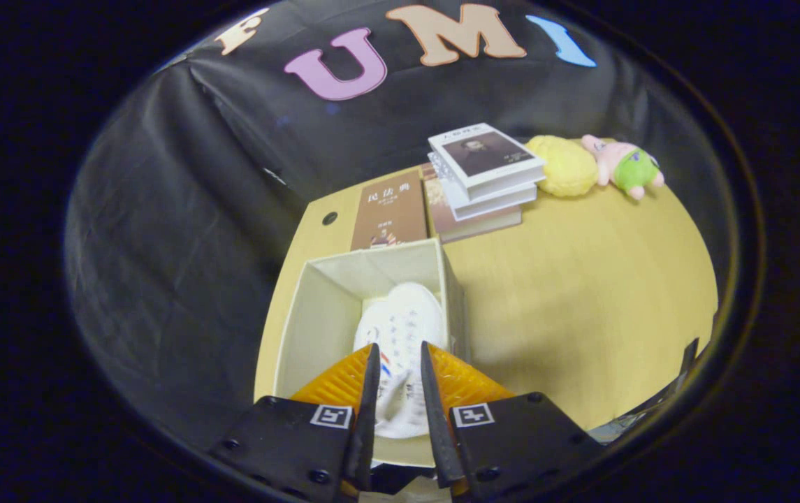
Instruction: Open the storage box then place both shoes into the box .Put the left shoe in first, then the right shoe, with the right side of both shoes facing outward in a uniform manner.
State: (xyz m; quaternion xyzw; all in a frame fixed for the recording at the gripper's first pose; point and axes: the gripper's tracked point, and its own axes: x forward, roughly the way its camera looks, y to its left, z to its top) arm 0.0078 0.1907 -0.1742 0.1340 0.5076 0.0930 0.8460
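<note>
The gripper [397,356] is pinching one white lace-up shoe [400,328] inside one open cream cardboard box [316,307]. Four books [483,164] and two plush toys [623,166] are lying beyond on the wooden table [581,293].

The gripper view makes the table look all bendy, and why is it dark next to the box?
Gripper view: the fisheye lens bows the wooden table's edges into curves; the open white cardboard box casts a soft shadow to its side; the tool, gripping the white fabric shoe, looks sharp; no strong glare.
</note>
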